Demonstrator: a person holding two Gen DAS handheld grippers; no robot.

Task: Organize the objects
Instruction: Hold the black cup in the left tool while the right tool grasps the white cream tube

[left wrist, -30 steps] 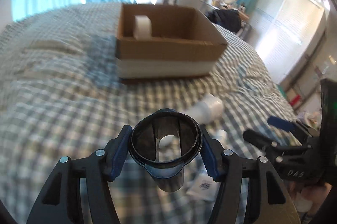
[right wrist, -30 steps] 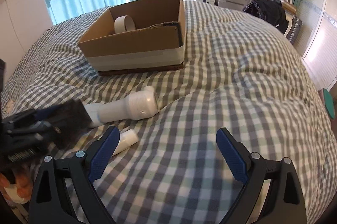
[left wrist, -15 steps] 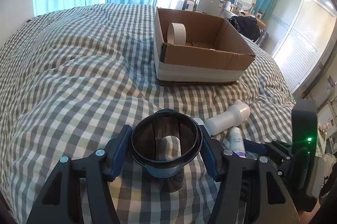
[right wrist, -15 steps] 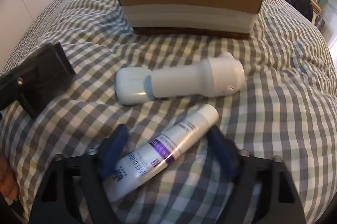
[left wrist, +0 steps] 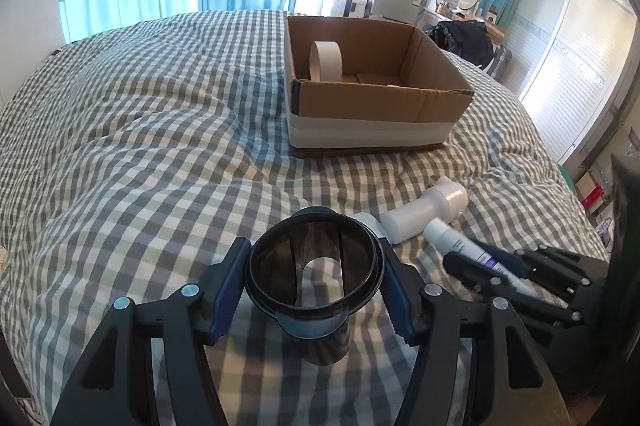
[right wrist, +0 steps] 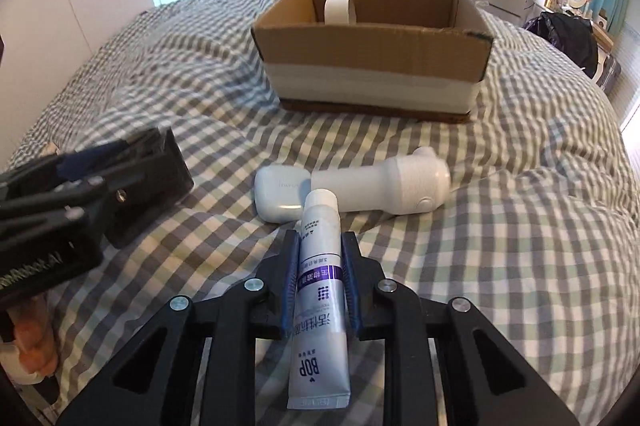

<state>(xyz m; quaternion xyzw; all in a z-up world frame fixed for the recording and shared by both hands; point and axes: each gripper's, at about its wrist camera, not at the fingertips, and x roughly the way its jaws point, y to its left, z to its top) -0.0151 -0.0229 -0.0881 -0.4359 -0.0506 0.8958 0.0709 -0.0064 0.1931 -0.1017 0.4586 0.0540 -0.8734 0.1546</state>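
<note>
The right gripper [right wrist: 319, 280] has just clamped the tube [right wrist: 320, 290], low centre, presumably bound for the box [right wrist: 372, 66]; the left gripper [left wrist: 314, 290], half-open, grips a dark cup [left wrist: 316, 278]

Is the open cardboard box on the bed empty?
No, the open cardboard box holds a white tape roll standing on edge against its far wall.

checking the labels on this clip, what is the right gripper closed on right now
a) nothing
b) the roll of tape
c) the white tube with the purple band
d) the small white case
c: in the right wrist view the right gripper has both blue pads pressed against the sides of the white tube, and its jaws have just been closing on it; the roll of tape sits in the cardboard box.
</note>
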